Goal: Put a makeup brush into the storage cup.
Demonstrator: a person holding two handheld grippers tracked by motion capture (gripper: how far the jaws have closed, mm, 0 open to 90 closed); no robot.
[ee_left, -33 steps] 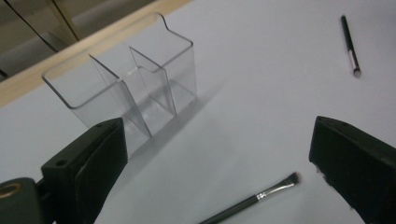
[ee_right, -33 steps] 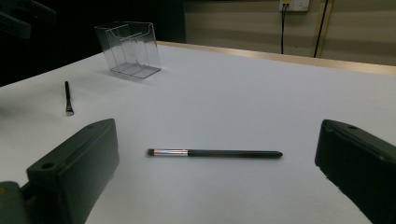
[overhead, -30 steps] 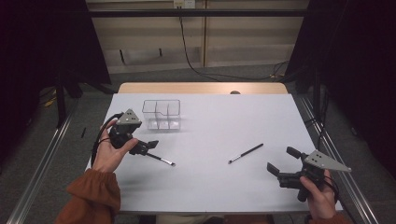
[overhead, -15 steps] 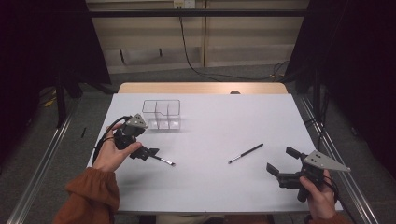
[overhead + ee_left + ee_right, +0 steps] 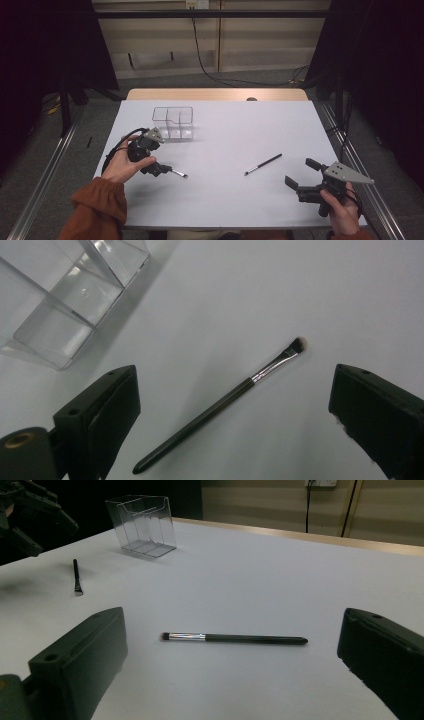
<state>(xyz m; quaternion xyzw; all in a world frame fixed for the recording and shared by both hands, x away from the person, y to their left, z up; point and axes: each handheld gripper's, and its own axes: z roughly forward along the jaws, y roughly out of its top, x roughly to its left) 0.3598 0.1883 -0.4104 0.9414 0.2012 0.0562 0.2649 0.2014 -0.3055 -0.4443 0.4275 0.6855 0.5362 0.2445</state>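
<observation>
A short black makeup brush [image 5: 177, 173] lies on the white table [image 5: 225, 210] at the left. My left gripper [image 5: 159, 169] hovers over its handle end, open. In the left gripper view the brush [image 5: 220, 407] lies diagonally between the spread jaws of the gripper [image 5: 235, 375], bristles pointing away, touching neither jaw. A longer black brush [image 5: 263, 164] lies right of centre. My right gripper [image 5: 301, 172] rests open at the table's front right, facing it. In the right gripper view this brush [image 5: 235, 638] lies crosswise beyond the wide jaws of the gripper [image 5: 235, 617].
A clear plastic organiser [image 5: 172, 122] with compartments stands at the back left, also visible in the left gripper view [image 5: 65, 305] and the right gripper view [image 5: 141, 525]. The table's wooden far edge [image 5: 215, 94] borders a dark floor with cables.
My left gripper has dropped and shifted right, closer over the short brush. The right gripper and both brushes have stayed put.
</observation>
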